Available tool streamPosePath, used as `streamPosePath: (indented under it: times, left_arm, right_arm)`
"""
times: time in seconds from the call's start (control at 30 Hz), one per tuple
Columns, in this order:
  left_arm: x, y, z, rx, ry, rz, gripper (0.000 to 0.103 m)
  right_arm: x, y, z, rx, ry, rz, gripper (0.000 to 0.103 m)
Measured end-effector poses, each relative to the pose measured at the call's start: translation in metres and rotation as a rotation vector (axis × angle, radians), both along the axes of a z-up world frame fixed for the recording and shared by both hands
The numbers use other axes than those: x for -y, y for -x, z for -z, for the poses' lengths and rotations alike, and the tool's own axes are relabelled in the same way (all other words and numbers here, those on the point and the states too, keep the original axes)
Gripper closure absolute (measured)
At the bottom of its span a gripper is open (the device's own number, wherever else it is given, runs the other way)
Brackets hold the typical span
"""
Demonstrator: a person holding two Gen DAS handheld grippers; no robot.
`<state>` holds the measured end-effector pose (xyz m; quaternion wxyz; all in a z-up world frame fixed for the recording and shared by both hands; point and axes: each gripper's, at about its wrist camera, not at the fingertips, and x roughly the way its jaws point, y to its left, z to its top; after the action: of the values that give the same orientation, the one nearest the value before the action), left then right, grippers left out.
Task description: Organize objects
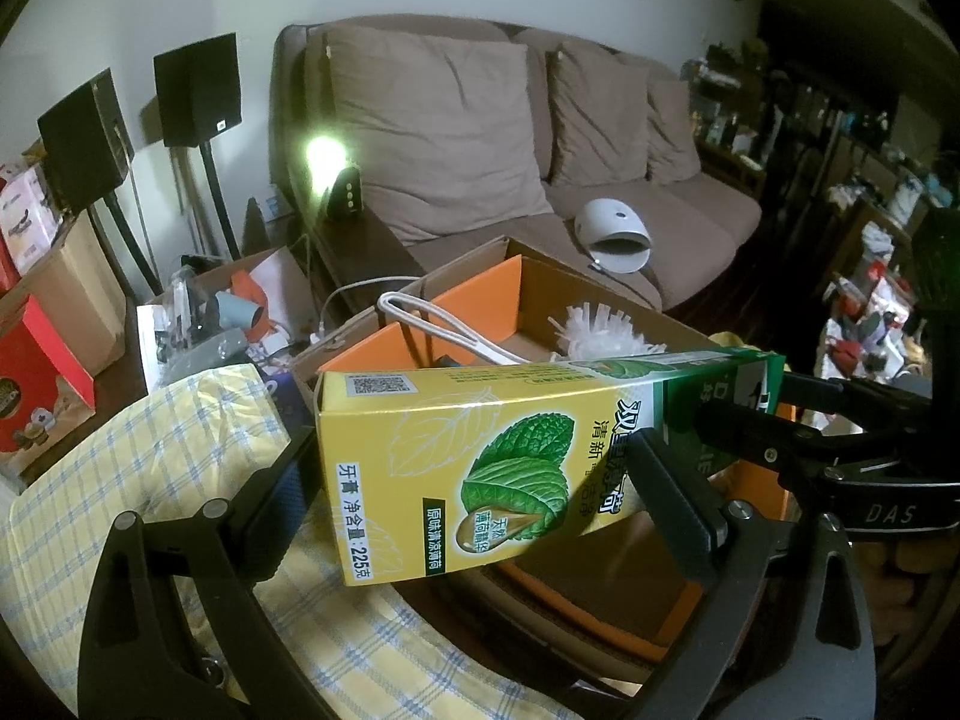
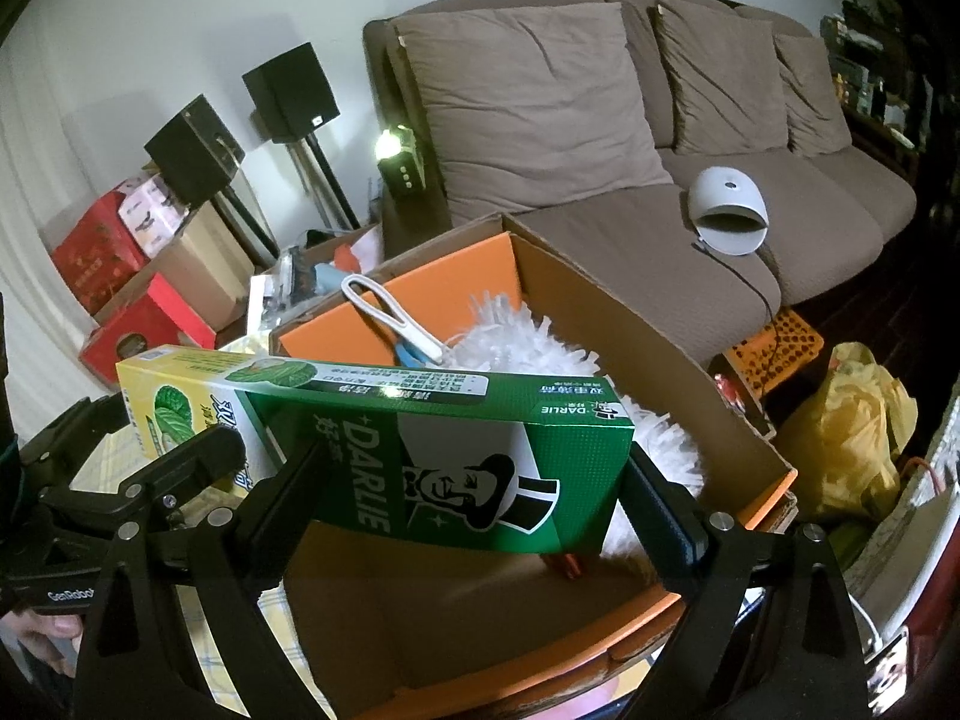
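Yellow-and-green toothpaste box, orange-lined cardboard box, yellow-checked cloth.

The toothpaste box at lower centre reads "DARLIE" on its green end, and its yellow end reads "牙膏 净含量: 225克". "DAS" is printed on the hand-held gripper at right; "GenRobot" marks the hand-held gripper at lower left.

Two fisheye views are taken from cameras mounted on hand-held grippers, each looking forward along its own two fingers. The left view is aimed across the yellow end of a toothpaste box, seen very near, toward a cardboard box and a brown sofa beyond. The right view is aimed from the opposite side, close over the green end of the toothpaste box. The cardboard box, the sofa and two black speakers are shared by both views. Each gripper is caught at the edge of the other's view.
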<state>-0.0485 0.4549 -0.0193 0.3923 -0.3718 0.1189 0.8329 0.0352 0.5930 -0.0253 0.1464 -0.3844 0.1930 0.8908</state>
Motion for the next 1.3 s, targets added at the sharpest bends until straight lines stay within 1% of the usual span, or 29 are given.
streamPosePath:
  times: [0.77, 1.0, 1.3]
  left_arm:
    - [-0.006, 0.003, -0.007, -0.032, -0.005, 0.007, 0.004]
    - [-0.008, 0.004, -0.01, -0.053, -0.001, 0.008, 0.004]
    - [-0.012, 0.007, -0.014, -0.065, 0.002, -0.001, 0.004]
  right_arm:
    - [0.001, -0.001, -0.001, 0.017, -0.021, 0.017, 0.011]
    - [0.001, -0.002, 0.0, 0.022, -0.015, 0.016, 0.016]
    - [0.0, -0.003, 0.002, 0.039, -0.016, 0.016, 0.019]
